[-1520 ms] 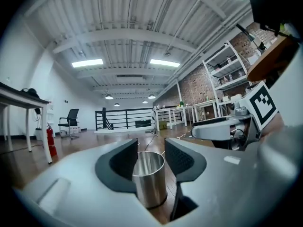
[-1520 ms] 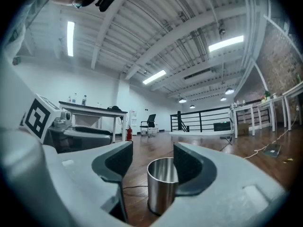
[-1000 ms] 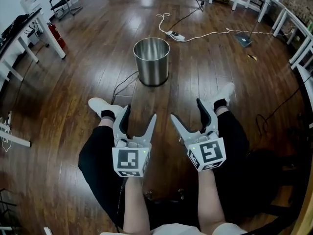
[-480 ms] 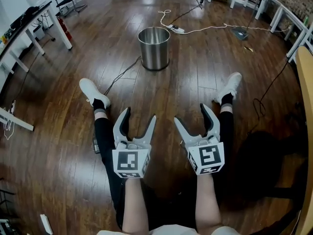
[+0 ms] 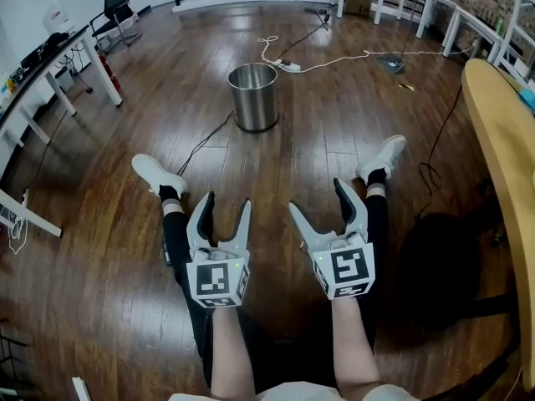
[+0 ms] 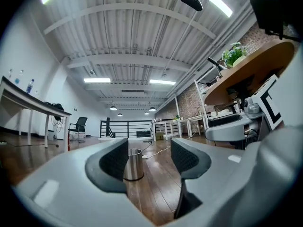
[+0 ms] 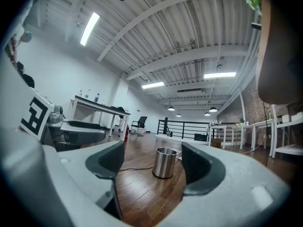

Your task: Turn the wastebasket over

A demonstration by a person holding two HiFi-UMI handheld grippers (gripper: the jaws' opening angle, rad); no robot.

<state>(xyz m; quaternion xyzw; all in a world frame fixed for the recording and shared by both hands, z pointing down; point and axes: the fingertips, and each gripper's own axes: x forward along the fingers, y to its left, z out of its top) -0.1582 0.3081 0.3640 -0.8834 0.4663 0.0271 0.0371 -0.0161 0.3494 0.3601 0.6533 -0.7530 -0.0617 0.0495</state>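
A shiny steel wastebasket (image 5: 253, 96) stands upright, mouth up, on the wooden floor well ahead of me. It shows small and far off between the jaws in the left gripper view (image 6: 134, 164) and in the right gripper view (image 7: 165, 162). My left gripper (image 5: 225, 210) hangs above my left leg, its jaws closing with nothing between them. My right gripper (image 5: 322, 199) is beside it, open and empty. Both point level toward the basket, far short of it.
A black cable (image 5: 203, 139) runs across the floor from the basket toward my left shoe (image 5: 155, 174). A white power strip and cord (image 5: 288, 63) lie behind the basket. White desks (image 5: 63, 65) stand at left; a curved wooden table (image 5: 501, 124) juts in at right.
I have backed away from the wastebasket, which now looks smaller and farther off. Both grippers drew back with me. The left jaws stand narrower than before.
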